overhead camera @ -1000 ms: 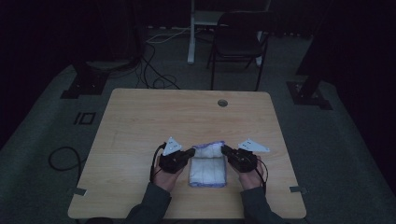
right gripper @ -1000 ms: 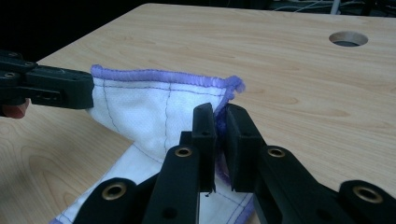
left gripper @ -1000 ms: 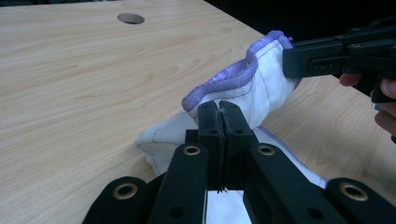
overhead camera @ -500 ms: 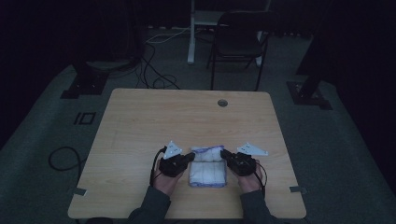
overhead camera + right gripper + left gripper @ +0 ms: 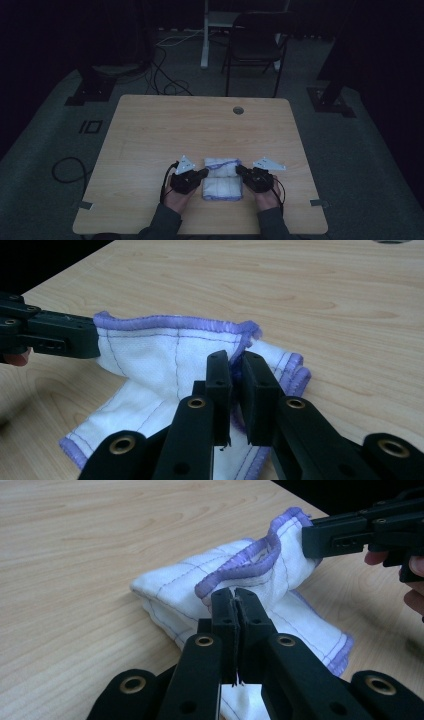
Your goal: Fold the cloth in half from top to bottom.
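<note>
- Left hand-held gripper (image 5: 235,597): jaws pinched together on the purple-hemmed edge of the white cloth (image 5: 250,580), at the left end of its raised fold.
- Right hand-held gripper (image 5: 235,362): jaws clamped on the same hemmed edge at the opposite end; thin cloth layer caught between the pads.
- Cloth (image 5: 222,179) sits between the two tools on the near part of the counter (image 5: 200,125), partly folded, lower layers flat on the wood, top edge lifted off them.
- Key relation: held hem runs left-right, stretched from one hand-held gripper to the other; each tool points inward at its own end, so both are equally near.
- Pose: both hands low by the near counter edge, forearms coming in from the bottom of the high view, tools about level, tips angled toward each other.
- Judgement: next move likely carries the pinched edge across to fold or open; the grip looks shallow, so slip is the risk.
</note>
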The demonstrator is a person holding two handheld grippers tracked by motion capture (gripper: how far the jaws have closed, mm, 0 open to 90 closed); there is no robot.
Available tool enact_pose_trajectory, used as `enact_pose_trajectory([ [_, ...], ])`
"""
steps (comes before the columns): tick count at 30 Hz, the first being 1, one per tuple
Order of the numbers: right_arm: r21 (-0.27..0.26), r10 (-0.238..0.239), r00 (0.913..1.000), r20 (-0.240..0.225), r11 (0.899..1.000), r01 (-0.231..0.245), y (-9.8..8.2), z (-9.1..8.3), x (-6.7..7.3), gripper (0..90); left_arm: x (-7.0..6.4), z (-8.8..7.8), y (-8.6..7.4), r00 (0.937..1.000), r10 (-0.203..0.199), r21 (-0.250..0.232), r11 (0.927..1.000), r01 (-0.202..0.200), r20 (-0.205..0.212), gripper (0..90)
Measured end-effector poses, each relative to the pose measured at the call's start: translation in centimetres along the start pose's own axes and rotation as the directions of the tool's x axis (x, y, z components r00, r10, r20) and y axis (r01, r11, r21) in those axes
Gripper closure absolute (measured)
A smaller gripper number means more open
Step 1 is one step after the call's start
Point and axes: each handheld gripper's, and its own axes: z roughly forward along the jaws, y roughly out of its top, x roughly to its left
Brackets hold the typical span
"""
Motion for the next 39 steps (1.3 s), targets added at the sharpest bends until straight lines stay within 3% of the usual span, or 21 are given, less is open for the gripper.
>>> enact_pose_trajectory([
  [11, 0.031, -0.001, 1.0, -0.007, 1.0, 0.001, -0.7, 0.2, 0.1, 84.0, 0.1, -0.4, -0.7, 0.9999, -0.013, 0.007, 0.9999, 0.013, 0.008, 85.2],
  [21, 0.056, 0.002, 0.9997, -0.023, 0.998, -0.001, -1.5, 0.0, 0.2, 83.7, 1.0, -0.9, 0.0, 0.9995, -0.025, -0.02, 0.9995, 0.024, -0.018, 82.5],
  [28, 0.073, 0.003, 0.9996, -0.027, 0.997, -0.001, -2.0, -0.2, 0.2, 83.1, 1.9, 0.6, 0.6, 0.9992, -0.035, 0.02, 0.9992, 0.035, -0.022, 82.6],
  [34, 0.081, -0.005, 0.9996, -0.028, 0.997, 0.007, -2.1, -0.1, 0.2, 82.2, 1.6, 2.1, -0.1, 0.9999, -0.011, 0.081, 0.9967, 0.011, 0.0, 82.8],
  [39, 0.082, -0.009, 0.9997, -0.023, 0.997, 0.011, -2.2, -0.2, 0.2, 80.3, 1.2, 2.0, -0.6, 1.0, 0.003, 0.092, 0.9957, -0.004, 0.007, 82.9],
])
